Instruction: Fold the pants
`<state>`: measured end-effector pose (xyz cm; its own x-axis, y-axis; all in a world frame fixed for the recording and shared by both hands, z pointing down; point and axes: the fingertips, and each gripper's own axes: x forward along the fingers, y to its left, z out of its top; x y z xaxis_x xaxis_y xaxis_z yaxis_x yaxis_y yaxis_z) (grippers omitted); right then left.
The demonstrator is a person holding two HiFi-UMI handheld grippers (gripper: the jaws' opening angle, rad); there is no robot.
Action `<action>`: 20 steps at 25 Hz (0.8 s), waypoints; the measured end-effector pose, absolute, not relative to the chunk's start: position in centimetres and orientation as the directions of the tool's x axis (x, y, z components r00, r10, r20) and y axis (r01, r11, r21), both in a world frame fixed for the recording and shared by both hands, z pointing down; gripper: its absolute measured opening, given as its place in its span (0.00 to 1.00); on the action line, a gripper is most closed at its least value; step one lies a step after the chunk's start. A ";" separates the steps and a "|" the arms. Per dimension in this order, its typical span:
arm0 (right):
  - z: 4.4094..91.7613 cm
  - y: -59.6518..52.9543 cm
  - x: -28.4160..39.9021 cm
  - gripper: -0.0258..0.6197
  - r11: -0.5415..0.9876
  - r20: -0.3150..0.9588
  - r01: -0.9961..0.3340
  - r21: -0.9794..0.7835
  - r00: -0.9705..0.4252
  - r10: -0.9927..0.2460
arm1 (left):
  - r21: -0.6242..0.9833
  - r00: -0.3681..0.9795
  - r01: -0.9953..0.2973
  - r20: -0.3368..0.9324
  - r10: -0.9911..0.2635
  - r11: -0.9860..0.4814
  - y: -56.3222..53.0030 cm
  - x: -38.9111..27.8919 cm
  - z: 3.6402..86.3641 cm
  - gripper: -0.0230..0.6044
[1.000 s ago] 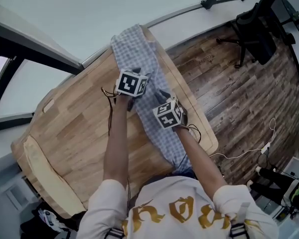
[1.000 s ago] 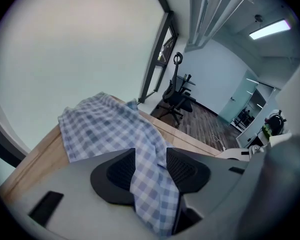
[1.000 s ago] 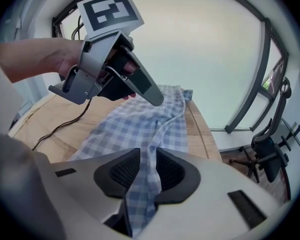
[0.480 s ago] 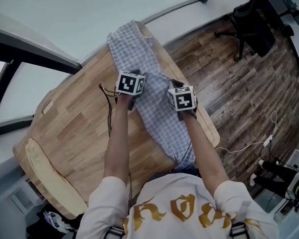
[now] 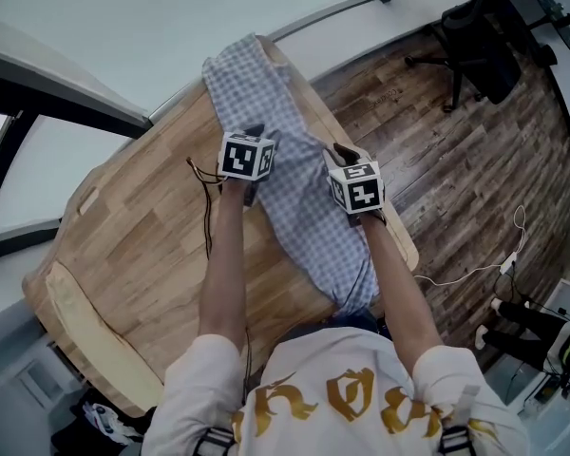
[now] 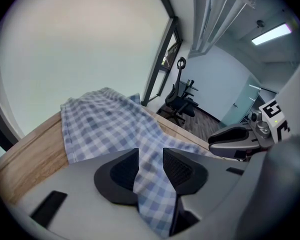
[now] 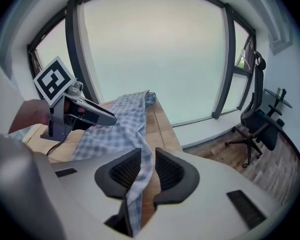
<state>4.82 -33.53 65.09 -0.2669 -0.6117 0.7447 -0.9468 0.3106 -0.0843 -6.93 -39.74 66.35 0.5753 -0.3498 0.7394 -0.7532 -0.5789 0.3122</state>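
While the left gripper (image 6: 151,160), jaws just closing, clamps the pants (image 5: 266,93), the jaws of the right gripper (image 7: 147,166) have just been opening. The pants sit loose between them.

The person wears a white short-sleeved shirt (image 5: 332,397) with gold lettering, crossed by two dark buckled straps (image 5: 453,437). The left tool (image 6: 151,156) and right tool (image 7: 147,160) have smooth grey bodies and black ribbed pads (image 6: 177,168). Each carries a black-and-white marker cube (image 5: 246,157). A thin black cable (image 5: 209,218) trails from the left one.
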 end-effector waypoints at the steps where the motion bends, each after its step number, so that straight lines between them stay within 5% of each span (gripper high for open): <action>1: 64.9 -33.3 5.0 0.21 0.308 0.739 -0.947 -0.088 -0.269 -0.617 | 0.312 0.580 -0.751 0.733 -0.356 -0.582 -39.7 -6.8 66.2 0.31; 5: 64.3 -31.8 6.0 0.21 0.296 0.732 -0.952 -0.084 -0.260 -0.629 | 0.312 0.583 -0.765 0.708 -0.399 -0.563 -39.3 -6.5 66.0 0.30; 6: 64.0 -31.4 6.3 0.21 0.301 0.732 -0.951 -0.076 -0.258 -0.631 | 0.301 0.571 -0.777 0.707 -0.417 -0.553 -39.2 -6.6 65.8 0.26; 7: 63.8 -31.1 6.5 0.21 0.309 0.730 -0.949 -0.066 -0.257 -0.633 | 0.288 0.557 -0.788 0.709 -0.433 -0.544 -39.1 -6.7 65.6 0.12; 8: 63.5 -30.7 6.7 0.19 0.316 0.726 -0.947 -0.060 -0.258 -0.637 | 0.280 0.546 -0.798 0.713 -0.440 -0.534 -38.8 -6.7 65.4 0.11; 10: 62.9 -30.0 7.0 0.10 0.331 0.716 -0.940 -0.079 -0.284 -0.638 | 0.283 0.531 -0.813 0.718 -0.450 -0.508 -38.4 -6.6 64.9 0.10; 20: 57.9 -24.7 8.9 0.07 0.485 0.591 -0.838 -0.248 -0.528 -0.610 | 0.078 0.342 -0.906 0.716 -0.608 -0.417 -30.6 -7.9 57.6 0.10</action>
